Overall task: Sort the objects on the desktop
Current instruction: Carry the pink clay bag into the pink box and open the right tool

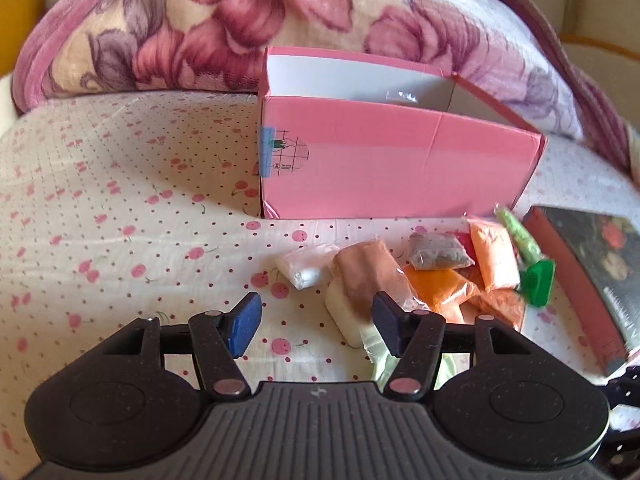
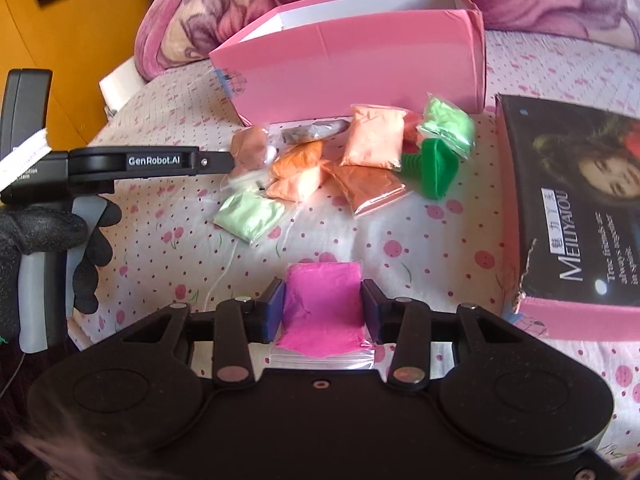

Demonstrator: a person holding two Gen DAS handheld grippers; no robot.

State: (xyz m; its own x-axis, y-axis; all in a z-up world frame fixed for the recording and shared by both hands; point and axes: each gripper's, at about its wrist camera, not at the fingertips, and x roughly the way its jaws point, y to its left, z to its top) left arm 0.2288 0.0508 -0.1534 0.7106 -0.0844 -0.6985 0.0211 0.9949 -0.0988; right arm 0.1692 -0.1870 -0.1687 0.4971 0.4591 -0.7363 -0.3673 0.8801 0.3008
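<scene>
An open pink box [image 1: 396, 168] stands on the cherry-print sheet; it also shows in the right wrist view [image 2: 360, 64]. In front of it lies a pile of small bags of coloured powder: brown [image 1: 368, 276], white [image 1: 304, 270], grey [image 1: 438, 254], orange [image 2: 372, 140] and light green [image 2: 250, 216]. A green plastic piece [image 2: 434, 168] lies at the pile's right. My left gripper [image 1: 316, 322] is open, just before the brown and white bags. My right gripper [image 2: 323, 306] is shut on a magenta powder bag [image 2: 324, 312], held near the camera.
A dark printed box lid with pink sides [image 2: 576, 216] lies to the right. A flowered blanket [image 1: 280, 20] is bunched behind the pink box. The left gripper's handle and gloved hand [image 2: 48, 236] show at the left of the right wrist view. An orange wall [image 2: 80, 32] is beyond the bed edge.
</scene>
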